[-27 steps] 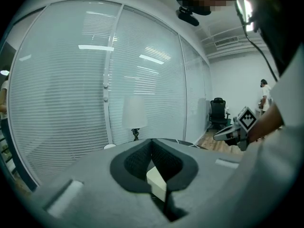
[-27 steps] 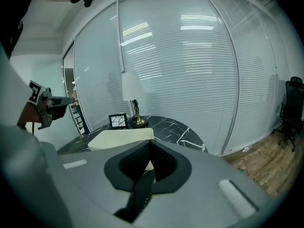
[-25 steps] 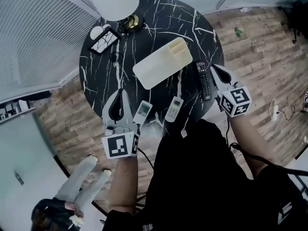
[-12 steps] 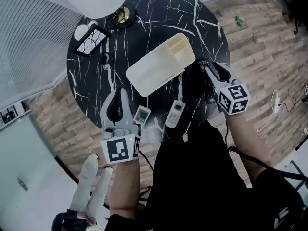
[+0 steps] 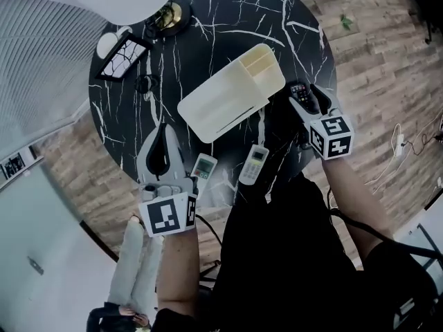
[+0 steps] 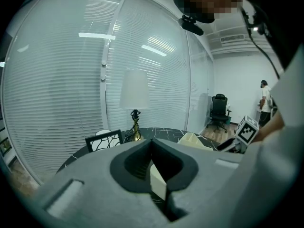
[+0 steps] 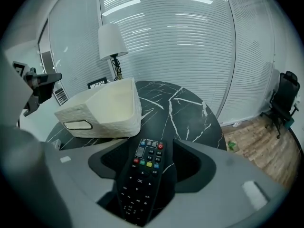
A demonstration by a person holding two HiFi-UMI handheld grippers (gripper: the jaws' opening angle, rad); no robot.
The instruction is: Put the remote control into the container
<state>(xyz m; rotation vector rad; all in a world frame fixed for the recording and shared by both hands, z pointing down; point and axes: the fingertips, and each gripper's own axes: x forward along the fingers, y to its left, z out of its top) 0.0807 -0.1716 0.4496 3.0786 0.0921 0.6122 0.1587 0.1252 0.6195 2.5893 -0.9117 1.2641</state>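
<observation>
Over marble table (image 5: 228, 5), right tool (image 7: 152, 146) has just opened wide around remote (image 7: 142, 175); left tool (image 5: 163, 131) closed

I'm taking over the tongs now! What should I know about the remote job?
Left tongs: shut, gripping nothing, near a white remote.
Right tongs: open, jaws have just been opening; the black remote lies between them, not gripped.
Container: on the table beside the black remote, no remote seen inside.
Done: nothing in yet.
Left: probably close on the black remote, lift it, put it in the container. A second white remote also lies out.
</observation>
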